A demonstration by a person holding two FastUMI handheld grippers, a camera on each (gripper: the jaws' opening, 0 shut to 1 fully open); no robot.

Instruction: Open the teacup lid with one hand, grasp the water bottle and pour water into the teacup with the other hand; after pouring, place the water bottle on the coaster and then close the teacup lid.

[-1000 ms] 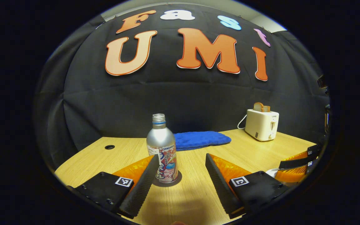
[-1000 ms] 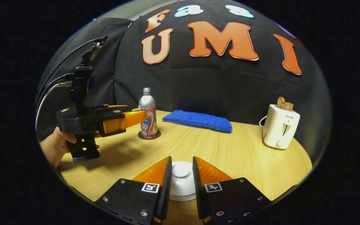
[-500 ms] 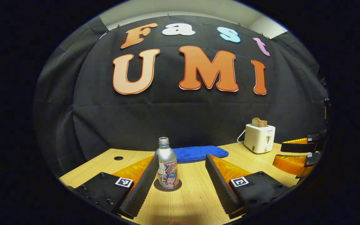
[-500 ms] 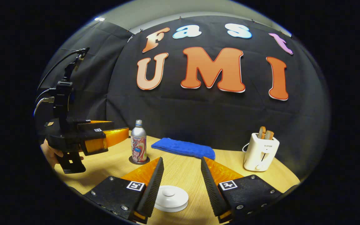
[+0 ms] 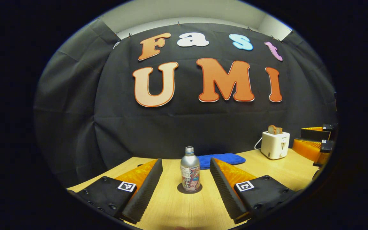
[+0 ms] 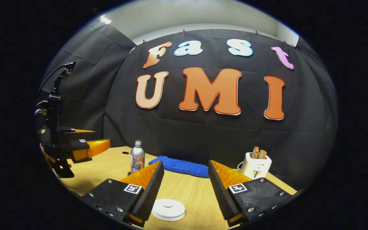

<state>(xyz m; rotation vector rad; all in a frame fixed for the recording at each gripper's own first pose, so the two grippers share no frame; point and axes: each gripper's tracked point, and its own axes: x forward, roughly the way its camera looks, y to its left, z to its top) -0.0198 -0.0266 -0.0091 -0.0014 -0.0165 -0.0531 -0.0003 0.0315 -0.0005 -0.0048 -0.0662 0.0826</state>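
Left claw released, ribbed fingers spread and holding nothing; ahead of it the uncapped metal water bottle, slim with a printed label, stands upright on a dark round coaster on the wood-grain bench. Right claw also released, empty, with the smooth white domed teacup lid seated flat near the bench's front edge below its spread fingers. Toward the back edge lie a nubby blue cloth and a boxy white toaster holding bread.

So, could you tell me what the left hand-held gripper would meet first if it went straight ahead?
Probably the water bottle, standing on its coaster centred ahead of the open left hand-held gripper; depth is unclear.
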